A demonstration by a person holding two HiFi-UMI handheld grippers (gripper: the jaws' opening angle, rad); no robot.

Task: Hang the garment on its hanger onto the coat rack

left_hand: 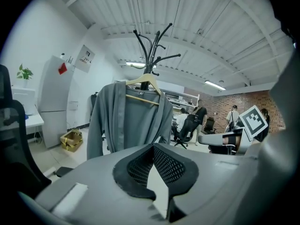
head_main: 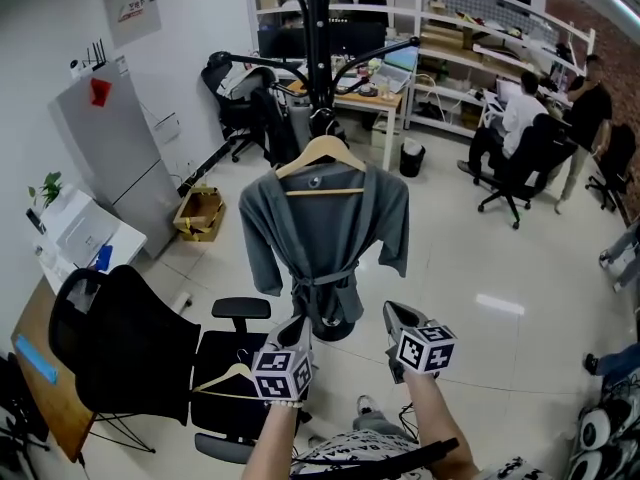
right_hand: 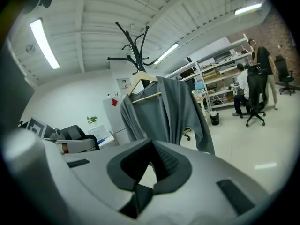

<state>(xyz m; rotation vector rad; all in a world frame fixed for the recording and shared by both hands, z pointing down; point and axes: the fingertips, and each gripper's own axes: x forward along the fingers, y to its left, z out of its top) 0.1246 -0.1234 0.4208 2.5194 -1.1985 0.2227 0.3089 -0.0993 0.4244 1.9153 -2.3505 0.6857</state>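
A grey robe (head_main: pixel 322 233) hangs on a wooden hanger (head_main: pixel 322 153), whose hook sits on the black coat rack (head_main: pixel 317 28). Both grippers are held low in front of the robe, apart from it. My left gripper (head_main: pixel 297 326) is shut and holds nothing. My right gripper (head_main: pixel 398 316) is shut and empty too. In the left gripper view the robe (left_hand: pixel 126 123) and the rack (left_hand: pixel 152 46) stand beyond the closed jaws (left_hand: pixel 154 172). The right gripper view shows the robe (right_hand: pixel 161 111) on its hanger (right_hand: pixel 138 81) past its closed jaws (right_hand: pixel 149 170).
A black office chair (head_main: pixel 150 358) stands at the lower left, with a spare wooden hanger (head_main: pixel 232 376) on its seat. A cardboard box (head_main: pixel 200 213) and a grey cabinet (head_main: pixel 110 158) are at the left. Desks, shelves and seated people (head_main: pixel 520 118) fill the back right.
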